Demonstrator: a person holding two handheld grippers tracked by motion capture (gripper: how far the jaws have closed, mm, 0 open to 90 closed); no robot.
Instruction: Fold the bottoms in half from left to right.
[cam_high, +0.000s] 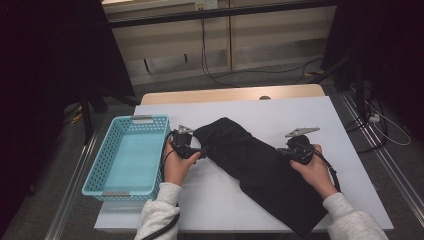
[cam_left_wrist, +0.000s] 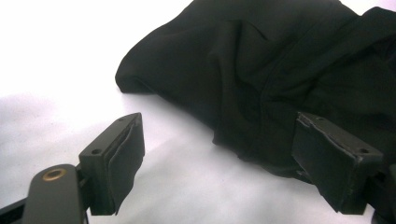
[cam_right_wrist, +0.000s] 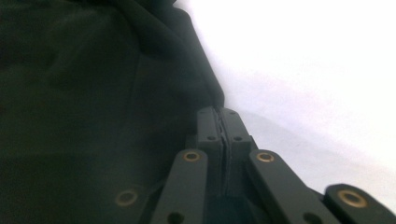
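A black cloth (cam_high: 255, 160) lies crumpled across the white table (cam_high: 300, 110), running from the middle toward the front right edge. My left gripper (cam_high: 201, 150) stands at the cloth's near-left end. In the left gripper view its jaws (cam_left_wrist: 219, 130) are wide apart, one over bare table, the other against the black cloth (cam_left_wrist: 261, 70); nothing is pinched. My right gripper (cam_high: 281, 150) is at the cloth's right side. In the right gripper view its jaws (cam_right_wrist: 219, 116) are pressed together right at the hem of the black cloth (cam_right_wrist: 93, 93), pinching its edge.
A light blue plastic basket (cam_high: 95, 175), with nothing in it, stands at the table's left edge, close beside my left hand. White tabletop shows behind and to the right of the cloth. Cables lie on the floor beyond the table.
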